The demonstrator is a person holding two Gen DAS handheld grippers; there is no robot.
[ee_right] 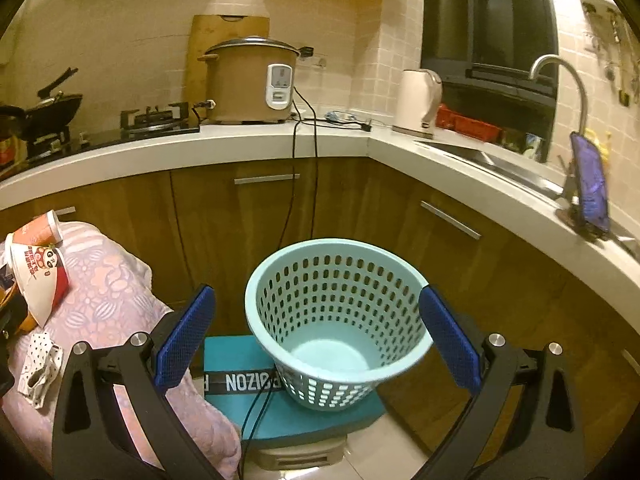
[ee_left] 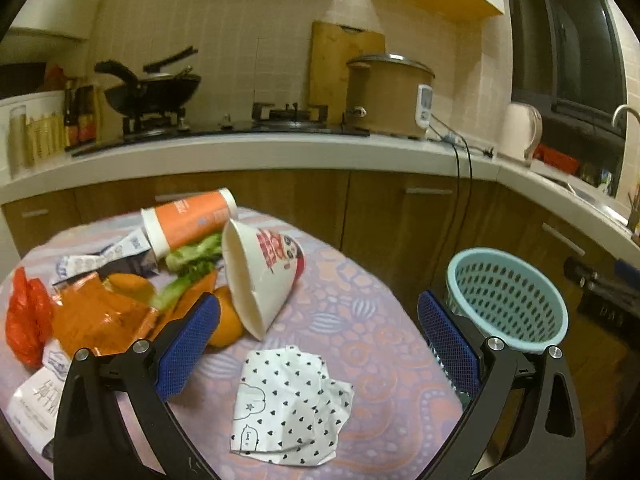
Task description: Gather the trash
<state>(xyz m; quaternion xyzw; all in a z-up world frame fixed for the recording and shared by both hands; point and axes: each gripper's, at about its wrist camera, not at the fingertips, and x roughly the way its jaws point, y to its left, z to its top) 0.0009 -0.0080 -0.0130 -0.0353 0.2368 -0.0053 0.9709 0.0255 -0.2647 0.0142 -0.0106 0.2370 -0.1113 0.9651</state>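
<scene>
Trash lies on a table with a pink patterned cloth (ee_left: pixel 360 312). A crumpled white paper with black hearts (ee_left: pixel 288 404) sits nearest, between the fingers of my open left gripper (ee_left: pixel 320 344), which holds nothing. Beyond it a tipped white paper bowl (ee_left: pixel 260 272) leans on an orange cup (ee_left: pixel 188 220), vegetable scraps (ee_left: pixel 192 268), orange peel (ee_left: pixel 226 320) and orange and red plastic wrappers (ee_left: pixel 92 316). A light blue perforated basket (ee_right: pixel 340 320) stands empty on a teal box (ee_right: pixel 280 412), right of the table. My right gripper (ee_right: pixel 318 336) hangs open in front of the basket.
A kitchen counter (ee_right: pixel 240 140) wraps around behind, carrying a rice cooker (ee_right: pixel 248 80), a wok (ee_left: pixel 152 88) on the stove, a kettle (ee_right: pixel 420 100) and a sink with a tap (ee_right: pixel 560 80). Cables (ee_right: pixel 296 184) hang down the wooden cabinet fronts. A phone on a stand (ee_right: pixel 592 188) sits at the counter edge.
</scene>
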